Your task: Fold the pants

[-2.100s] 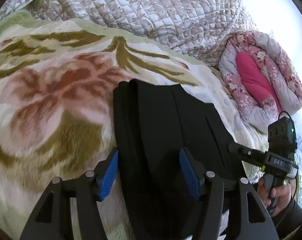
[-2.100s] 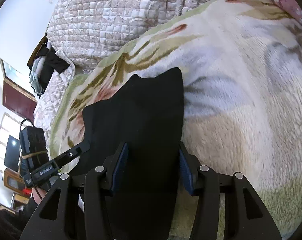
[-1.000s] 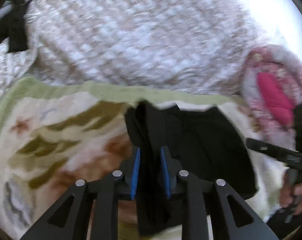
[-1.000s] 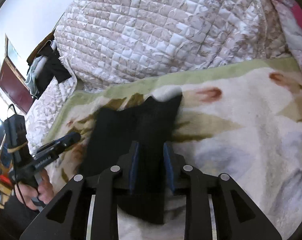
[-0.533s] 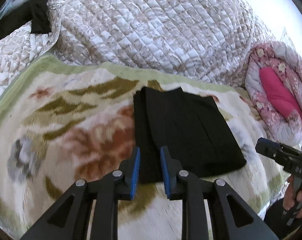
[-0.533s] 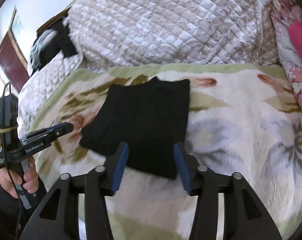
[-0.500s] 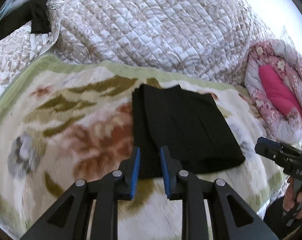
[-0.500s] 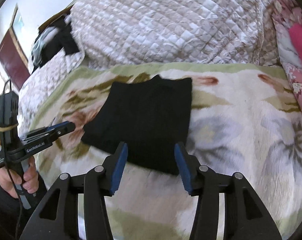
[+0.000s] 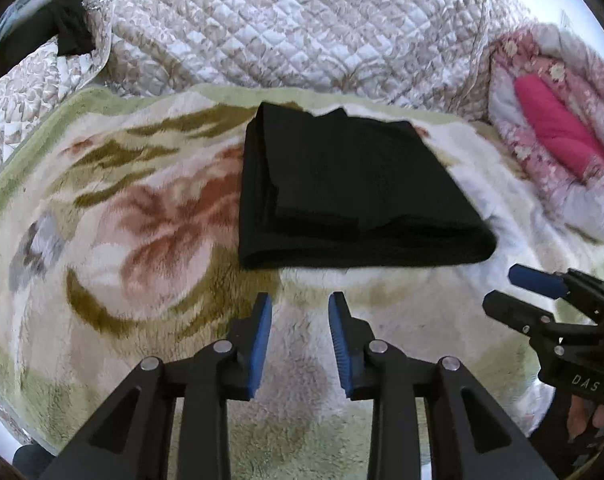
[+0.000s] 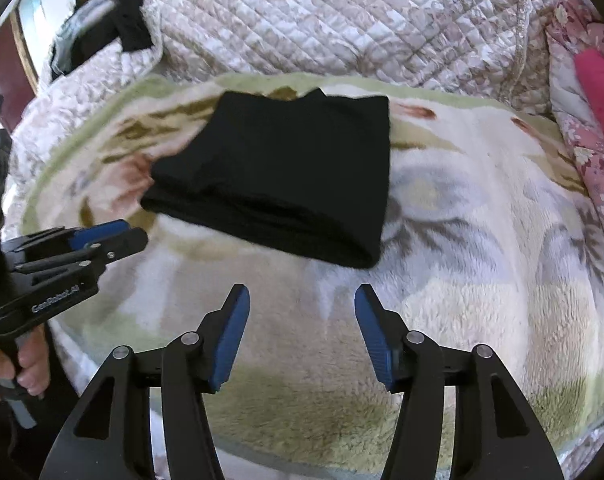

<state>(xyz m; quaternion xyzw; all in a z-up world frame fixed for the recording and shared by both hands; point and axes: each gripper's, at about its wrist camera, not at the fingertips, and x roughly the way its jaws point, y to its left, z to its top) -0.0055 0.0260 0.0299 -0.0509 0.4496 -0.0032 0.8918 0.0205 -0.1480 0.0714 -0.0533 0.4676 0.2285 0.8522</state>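
1. Blue-padded fingers (image 9: pixel 262 336) of the left gripper (image 9: pixel 300 338) stand a moderate way apart with nothing between them, hovering over the fleece blanket (image 9: pixel 142 220) just short of the near edge of the pants (image 9: pixel 342 192).
2. Fingers (image 10: pixel 232 332) of the right gripper (image 10: pixel 302 332) are spread wider still, also holding nothing, and point at the same near edge from the other side.
3. Each gripper shows in the other's view: the right gripper (image 9: pixel 542 292) enters the left wrist view at the right edge, and the left gripper (image 10: pixel 102 240) enters the right wrist view at the left edge, with a hand (image 10: pixel 22 364) wrapped round its handle.
4. Neither gripper touches the pants; both sit near them but apart.
5. The black pants (image 10: pixel 286 168) lie folded into a compact, roughly rectangular stack, flat on the floral blanket (image 10: pixel 482 280), toward its far side.
6. Their near edge is a rounded fold; layered edges show along the left side in the left wrist view.
7. Behind the blanket rises a heaped quilted bedspread (image 9: pixel 282 24) in beige and white.
8. A pink floral comforter (image 9: pixel 554 128) is bundled at the right, wrapped around a bright magenta lining.
9. Dark clothes (image 10: pixel 118 24) are piled at the far left, on top of the quilt.
10. No box, basket or other container is visible; the pants rest on the blanket alone.
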